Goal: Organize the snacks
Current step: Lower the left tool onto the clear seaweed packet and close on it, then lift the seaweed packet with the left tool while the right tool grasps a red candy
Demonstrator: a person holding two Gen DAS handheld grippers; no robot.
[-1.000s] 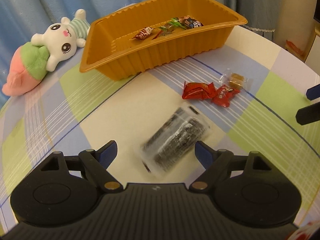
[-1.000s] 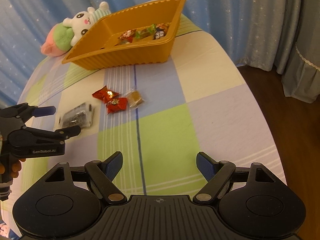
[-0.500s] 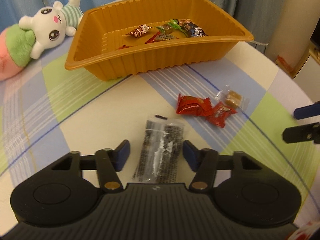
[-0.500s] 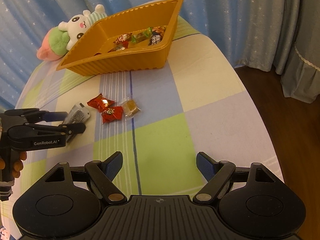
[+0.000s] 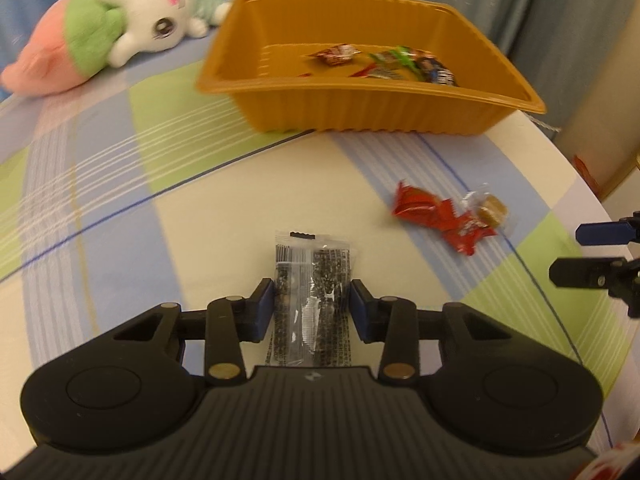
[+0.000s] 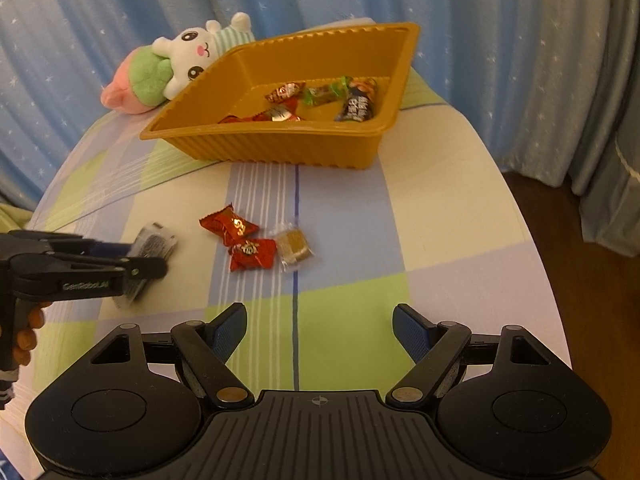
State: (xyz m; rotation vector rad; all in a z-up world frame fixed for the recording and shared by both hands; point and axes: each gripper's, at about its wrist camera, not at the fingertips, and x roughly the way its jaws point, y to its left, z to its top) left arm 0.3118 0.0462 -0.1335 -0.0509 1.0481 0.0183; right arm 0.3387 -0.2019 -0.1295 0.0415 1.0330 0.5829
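My left gripper [image 5: 312,306] is shut on a clear packet of dark snack [image 5: 314,280], both blue pads pressed on its sides, just above the tablecloth; the packet also shows in the right wrist view [image 6: 150,248]. Two red wrapped candies [image 6: 244,240] and a clear-wrapped brown candy [image 6: 294,246] lie on the cloth to its right. An orange tray [image 6: 280,148] at the back holds several wrapped candies [image 6: 320,98]. My right gripper [image 6: 319,330] is open and empty, above the cloth in front of the loose candies.
A plush rabbit [image 5: 120,36] lies behind the tray at the back left. The round table's edge [image 6: 532,240] curves down on the right, with wooden floor beyond. Blue starred curtains hang behind.
My left gripper moved over the dark snack packet, lined up with it and closed on its sides. My right gripper moved forward towards the loose candies and stayed open.
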